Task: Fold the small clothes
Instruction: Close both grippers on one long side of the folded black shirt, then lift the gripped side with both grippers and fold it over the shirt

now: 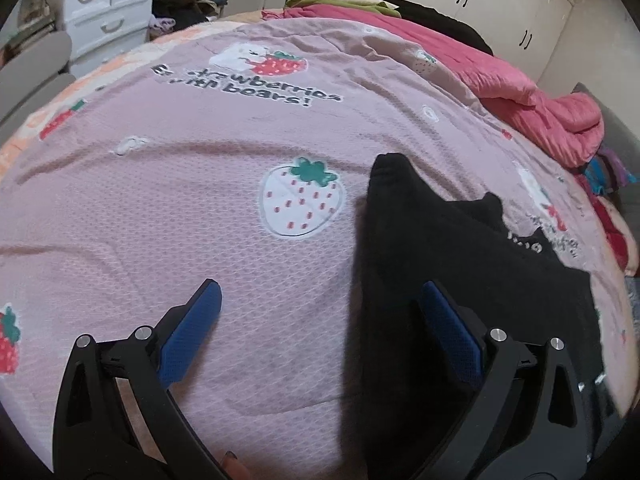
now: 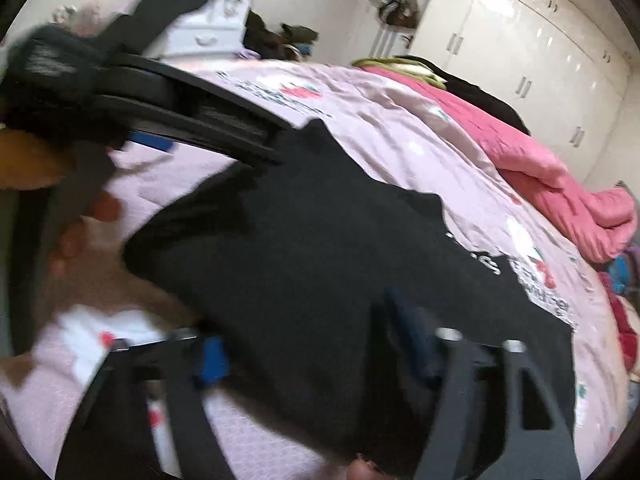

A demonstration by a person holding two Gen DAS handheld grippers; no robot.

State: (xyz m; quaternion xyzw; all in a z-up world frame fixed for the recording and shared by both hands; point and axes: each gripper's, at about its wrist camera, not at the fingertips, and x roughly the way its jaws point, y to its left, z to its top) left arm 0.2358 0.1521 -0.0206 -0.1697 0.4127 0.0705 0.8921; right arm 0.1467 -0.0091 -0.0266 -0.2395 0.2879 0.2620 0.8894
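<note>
Left wrist view: left gripper (image 1: 320, 300) spread wide, grasping nothing, right finger over the black garment (image 1: 460, 248) spread on the pink strawberry bedspread (image 1: 160, 208); right gripper (image 2: 304, 332), blurred, also spread apart above that garment.

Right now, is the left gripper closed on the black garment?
No, the left gripper is open, its blue fingers wide apart, with the black garment lying loose on the pink bedspread.

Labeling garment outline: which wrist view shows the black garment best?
Right wrist view: the black garment fills the centre with most of its outline on the pink bedspread, though motion-blurred. The left wrist view is sharper but shows only its left part, cut by the frame edge.
</note>
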